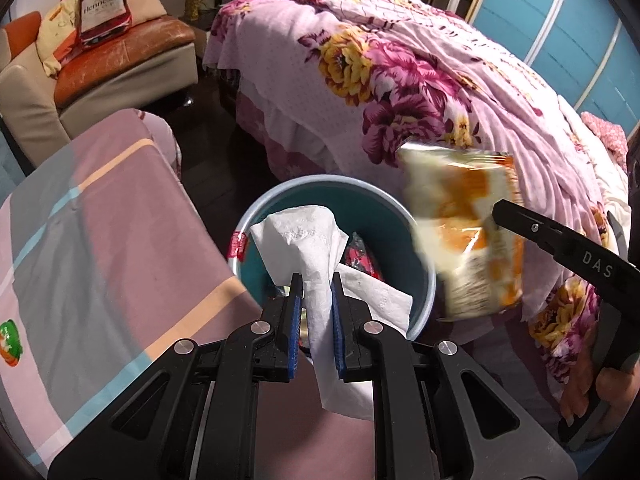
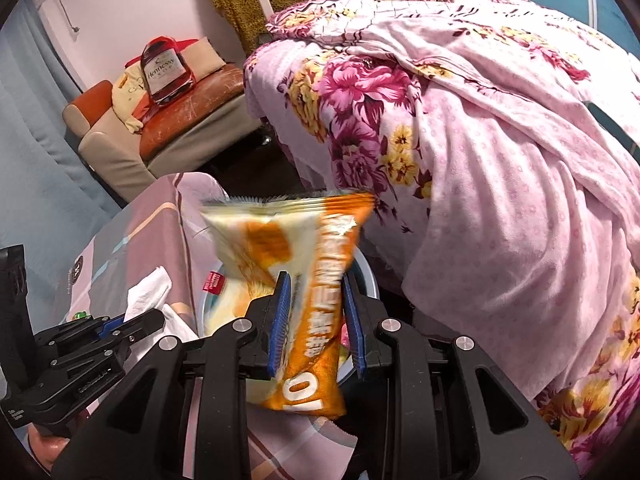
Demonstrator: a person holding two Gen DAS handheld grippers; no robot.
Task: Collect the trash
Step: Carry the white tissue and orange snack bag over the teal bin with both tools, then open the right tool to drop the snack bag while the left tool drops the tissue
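Trash fills both my grippers: a crumpled white tissue (image 1: 320, 280) in the left, a snack wrapper (image 2: 308, 292) in the right. My left gripper (image 1: 316, 320) is pinched narrow on the tissue's twisted middle, so loose ends spill above and below the blue pads (image 1: 294, 328). I hold it right over the bin (image 1: 420, 300), which I judge puts it where a release would drop it inside. My right gripper (image 2: 316, 328) clamps the wrapper across its width, jaws a little apart around the crinkled film. The wrapper hangs at the bin's near right edge, just beside the rim, and looks blurred, so it may be swinging.

The tissue is soft, embossed and limp. The wrapper is glossy, cream and orange with white lettering, sealed at its serrated top and seemingly puffy. The bin is round, teal inside with a pale rim; some red packaging (image 1: 362, 258) already lies in it. It stands on the floor between a striped cloth (image 1: 100, 240) and a floral bedspread (image 1: 400, 80).
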